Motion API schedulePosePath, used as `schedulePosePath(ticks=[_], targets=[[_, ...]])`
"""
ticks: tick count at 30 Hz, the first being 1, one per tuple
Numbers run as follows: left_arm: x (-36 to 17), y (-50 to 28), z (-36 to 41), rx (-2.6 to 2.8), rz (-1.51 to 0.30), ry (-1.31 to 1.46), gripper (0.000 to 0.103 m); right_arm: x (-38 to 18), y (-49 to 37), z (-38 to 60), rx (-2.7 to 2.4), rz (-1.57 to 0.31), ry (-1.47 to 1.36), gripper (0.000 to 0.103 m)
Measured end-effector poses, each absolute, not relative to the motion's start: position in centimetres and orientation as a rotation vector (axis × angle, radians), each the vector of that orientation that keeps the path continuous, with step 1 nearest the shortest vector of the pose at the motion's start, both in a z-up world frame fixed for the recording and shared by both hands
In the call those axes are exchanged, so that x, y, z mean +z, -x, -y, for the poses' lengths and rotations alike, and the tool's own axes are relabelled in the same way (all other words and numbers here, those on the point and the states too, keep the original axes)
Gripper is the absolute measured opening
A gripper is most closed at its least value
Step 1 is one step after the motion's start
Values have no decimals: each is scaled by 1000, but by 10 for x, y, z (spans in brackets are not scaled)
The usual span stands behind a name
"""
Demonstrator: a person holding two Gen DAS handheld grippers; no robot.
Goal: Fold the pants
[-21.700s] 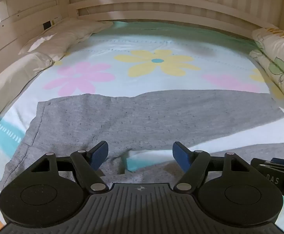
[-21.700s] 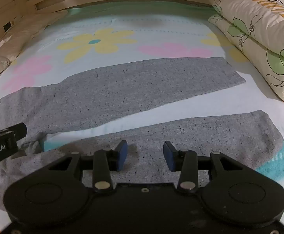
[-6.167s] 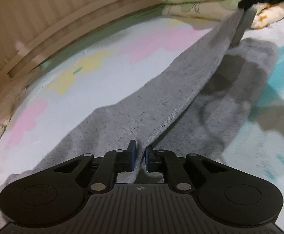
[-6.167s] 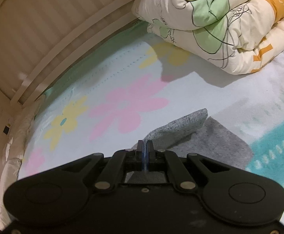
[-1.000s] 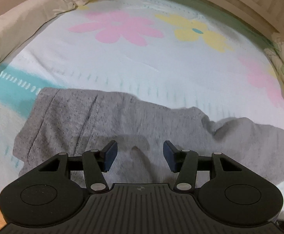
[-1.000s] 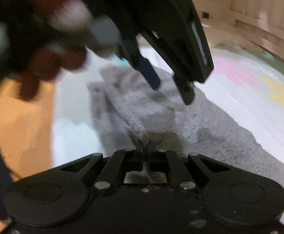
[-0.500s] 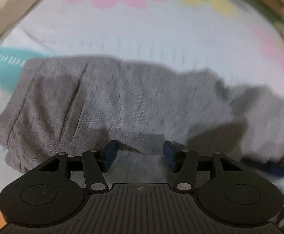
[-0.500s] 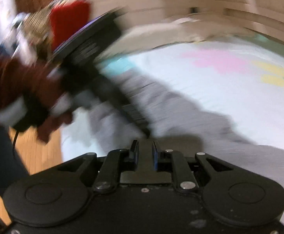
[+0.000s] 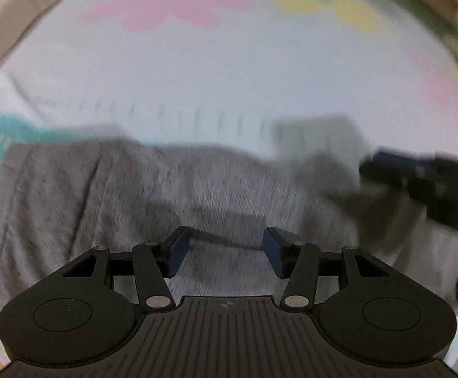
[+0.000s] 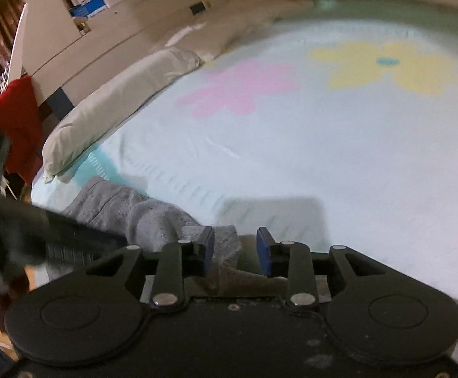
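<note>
Pants [image 9: 153, 189], grey and speckled, lie bunched along the near edge of the bed sheet [image 9: 229, 78], and the left wrist view is smeared with blur, so the folds are hard to read. Their right end is cut off behind the right gripper [image 9: 383, 170], a dark streak in that view. Wide sheet beyond the pants: pale, with a pink flower [image 10: 241, 88] and a yellow flower [image 10: 383, 66], and a teal stripe by the pants' left end. A long cream pillow [image 10: 115, 107] runs along the sheet's left side under a pale wooden bed frame [image 10: 103, 31]; something red [image 10: 14, 119] hangs past the pillow. Left gripper [image 9: 225, 249] hovers over the pants, jaws wide apart, nothing between them. Right gripper [image 10: 235, 245] also spread, a corner of grey cloth lying loose between its blue pads [image 10: 263, 249].
</note>
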State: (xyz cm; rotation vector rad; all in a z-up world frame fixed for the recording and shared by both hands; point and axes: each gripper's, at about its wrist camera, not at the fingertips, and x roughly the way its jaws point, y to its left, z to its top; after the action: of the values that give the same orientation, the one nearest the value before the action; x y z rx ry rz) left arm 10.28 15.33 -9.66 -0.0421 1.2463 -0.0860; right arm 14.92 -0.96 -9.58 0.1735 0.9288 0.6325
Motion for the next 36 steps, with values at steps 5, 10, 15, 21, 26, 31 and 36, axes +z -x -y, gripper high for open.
schedulePosePath(ticks=[5, 10, 15, 21, 26, 31, 36], targets=[[-97, -104, -164, -94, -1255, 72, 51, -115, -162, -4, 652, -998, -173, 35], [-82, -113, -162, -90, -1201, 87, 51, -120, -161, -17, 712, -990, -156, 3], [-44, -115, -174, -67, -1010, 209, 51, -85, -101, -39, 804, -760, 90, 3], [-59, -123, -164, -125, -1053, 189, 51, -97, -35, -75, 893, -646, 400, 3], [-97, -132, -165, -95, -1205, 120, 51, -107, -28, -83, 886, -670, 393, 5], [-97, -133, -181, -82, -1192, 182, 51, -104, -46, -81, 858, -729, 289, 20], [-91, -125, -192, -70, -1171, 197, 51, -101, -73, -78, 853, -799, 157, 26]])
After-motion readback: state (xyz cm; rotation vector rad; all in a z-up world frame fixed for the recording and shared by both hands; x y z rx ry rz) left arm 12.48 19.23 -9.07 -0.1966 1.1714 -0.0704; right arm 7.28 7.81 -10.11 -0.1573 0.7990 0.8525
